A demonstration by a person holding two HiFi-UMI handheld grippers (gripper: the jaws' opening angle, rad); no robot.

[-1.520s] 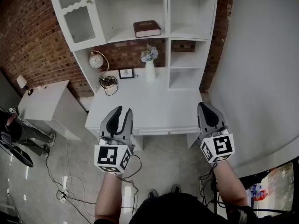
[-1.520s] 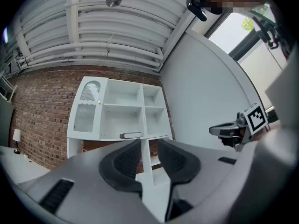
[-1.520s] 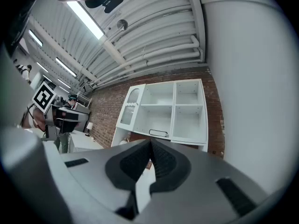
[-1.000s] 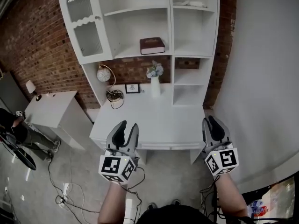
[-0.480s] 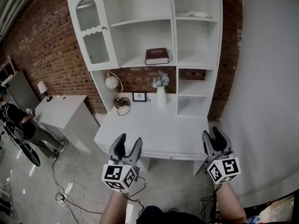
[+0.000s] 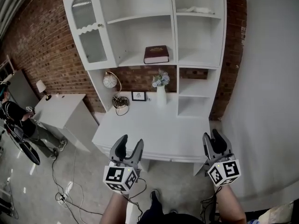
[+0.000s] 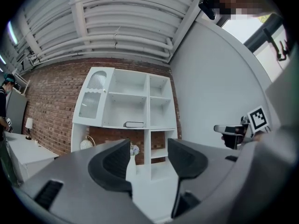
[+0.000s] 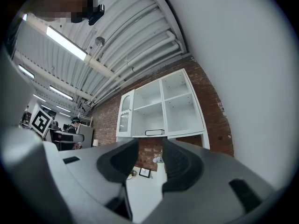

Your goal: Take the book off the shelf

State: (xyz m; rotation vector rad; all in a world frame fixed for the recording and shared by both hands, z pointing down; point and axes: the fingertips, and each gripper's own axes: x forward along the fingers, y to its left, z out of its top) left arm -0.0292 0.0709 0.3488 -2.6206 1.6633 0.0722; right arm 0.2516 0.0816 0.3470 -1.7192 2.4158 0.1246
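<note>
A dark red book (image 6: 156, 54) lies flat on the middle board of the white shelf unit (image 6: 173, 31), above the desk; it also shows small and far off as the book (image 7: 134, 124) and the book (image 8: 154, 132). My left gripper (image 6: 131, 144) (image 7: 148, 146) hangs before the desk's front edge. Its jaws have just been opening and hold nothing. My right gripper (image 6: 212, 138) (image 8: 150, 146) is level with it at the desk's right corner. Its jaws have just spread wide, then eased in a little, with nothing between them. Both are far from the book.
The white desk (image 6: 154, 134) carries a white vase of flowers (image 6: 161, 93), a small picture frame (image 6: 138, 95), a round clock (image 6: 110, 81) and coiled cables (image 6: 119, 101). A glass cupboard door (image 6: 91, 36) is left of the book. A low white table (image 6: 60, 108) and a person (image 6: 14, 120) are at left; a grey wall (image 6: 266, 92) at right.
Both grippers' jaws stand wider apart than a second ago. Both have sunk in the picture, nearer the desk's front edge. The head view has lifted, showing more of the shelf unit.
</note>
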